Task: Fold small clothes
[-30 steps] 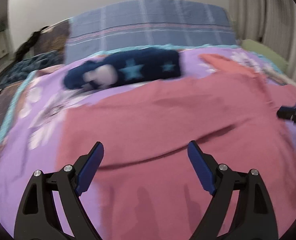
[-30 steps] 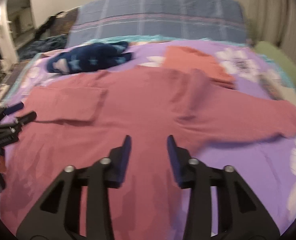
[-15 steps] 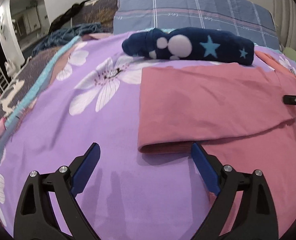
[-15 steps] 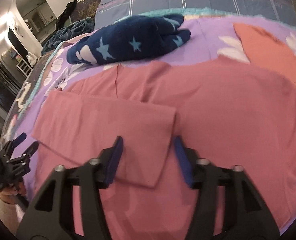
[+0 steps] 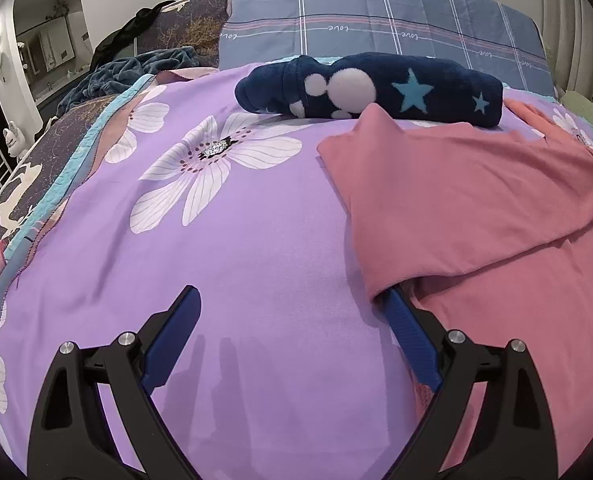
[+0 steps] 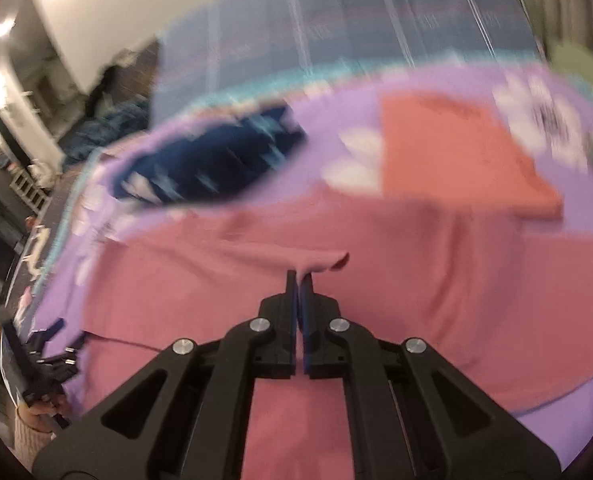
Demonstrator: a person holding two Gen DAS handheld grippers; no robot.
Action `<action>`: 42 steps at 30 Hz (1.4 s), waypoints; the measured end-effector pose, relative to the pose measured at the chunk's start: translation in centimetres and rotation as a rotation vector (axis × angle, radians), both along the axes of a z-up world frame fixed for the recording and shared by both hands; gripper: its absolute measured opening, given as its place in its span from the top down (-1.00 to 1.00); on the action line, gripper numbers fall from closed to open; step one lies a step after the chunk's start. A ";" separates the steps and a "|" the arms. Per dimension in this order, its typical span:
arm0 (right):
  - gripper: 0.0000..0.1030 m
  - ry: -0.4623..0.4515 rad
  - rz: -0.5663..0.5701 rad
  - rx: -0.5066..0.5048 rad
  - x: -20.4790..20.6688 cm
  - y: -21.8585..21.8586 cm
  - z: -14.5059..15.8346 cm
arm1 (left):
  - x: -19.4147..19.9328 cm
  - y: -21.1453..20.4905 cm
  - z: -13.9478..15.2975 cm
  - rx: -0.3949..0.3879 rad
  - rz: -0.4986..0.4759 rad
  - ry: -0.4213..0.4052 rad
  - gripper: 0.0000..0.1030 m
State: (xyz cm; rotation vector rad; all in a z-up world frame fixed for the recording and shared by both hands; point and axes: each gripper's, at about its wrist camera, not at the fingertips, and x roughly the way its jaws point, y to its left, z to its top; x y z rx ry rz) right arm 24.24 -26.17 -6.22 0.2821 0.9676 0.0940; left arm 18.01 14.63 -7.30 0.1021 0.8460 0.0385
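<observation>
A pink garment (image 5: 476, 208) lies spread on the purple flowered bedspread (image 5: 224, 240), its sleeve folded over the body. My left gripper (image 5: 292, 312) is open at the garment's left edge; its right finger (image 5: 406, 320) is tucked under the folded fold, the left finger rests on bare bedspread. My right gripper (image 6: 299, 280) is shut on the corner of the folded pink sleeve (image 6: 320, 262) and lifts it slightly above the garment (image 6: 416, 300). The right wrist view is blurred by motion.
A rolled navy fleece with stars (image 5: 376, 88) lies behind the garment. A folded orange-pink cloth (image 6: 456, 160) sits at the back right. A blue plaid pillow (image 5: 376, 24) lines the headboard. The bed's left edge drops off by dark bedding (image 5: 136, 68).
My right gripper closed on the sleeve corner and is moving fast. My left gripper slid left and forward, its right finger going under the folded edge.
</observation>
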 end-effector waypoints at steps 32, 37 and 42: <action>-0.02 -0.048 0.131 -0.129 -0.8 6.7 4.2 | -1.6 -1.9 0.6 -0.030 -0.150 -0.039 -0.14; -0.01 -0.044 0.505 -0.069 4.7 20.4 5.1 | -1.3 -1.8 0.3 -0.096 -0.157 -0.028 0.19; 0.05 -0.001 0.675 -0.136 9.3 31.4 3.6 | -1.4 -2.1 0.3 -0.106 -0.188 -0.031 0.33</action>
